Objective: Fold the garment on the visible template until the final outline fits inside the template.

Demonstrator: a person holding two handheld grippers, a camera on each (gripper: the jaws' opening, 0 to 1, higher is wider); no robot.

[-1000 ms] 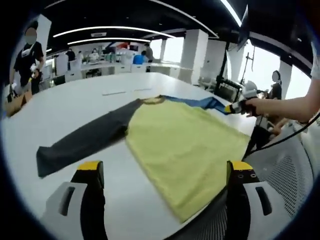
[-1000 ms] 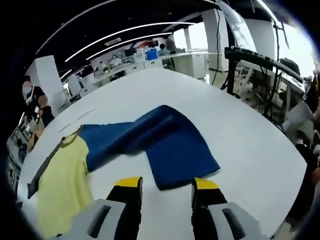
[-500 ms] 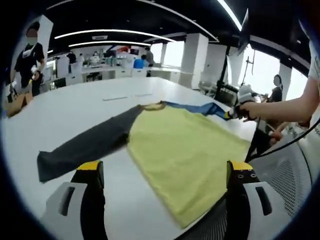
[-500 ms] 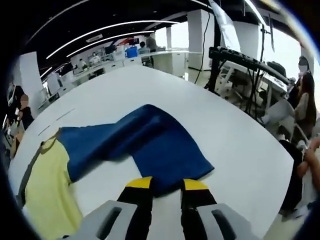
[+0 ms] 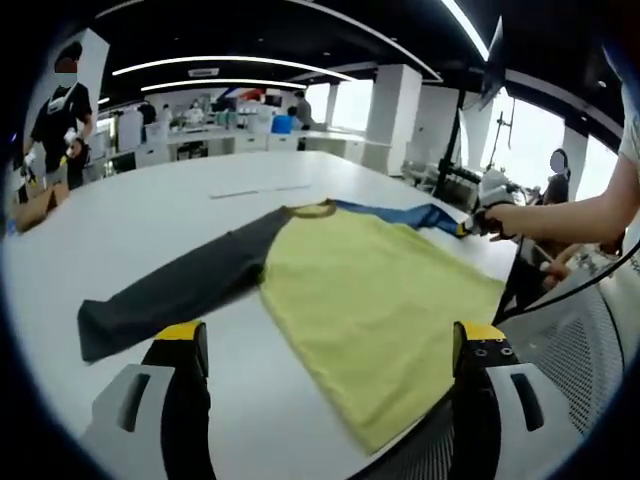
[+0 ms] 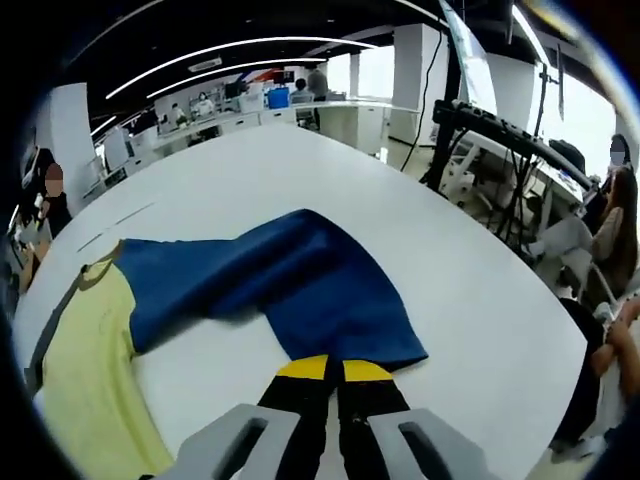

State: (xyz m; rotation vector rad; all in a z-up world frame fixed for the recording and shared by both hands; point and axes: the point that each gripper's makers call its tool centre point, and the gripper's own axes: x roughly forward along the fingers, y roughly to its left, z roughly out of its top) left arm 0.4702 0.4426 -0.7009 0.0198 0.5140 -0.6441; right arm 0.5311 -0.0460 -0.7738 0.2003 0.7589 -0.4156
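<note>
I am gripping the blue sleeve (image 6: 330, 310) cuff in my closed right gripper (image 6: 334, 368); my left gripper (image 5: 330, 345) is hanging open and empty; the garment (image 5: 380, 290) is lying unfolded, all folds remaining

Bright, even light from ceiling strip lights (image 5: 225, 63) and blown-out windows (image 6: 585, 125) beyond the fingertips. Soft shadows. Strong fisheye bending at edges; background slightly blurred.
</note>
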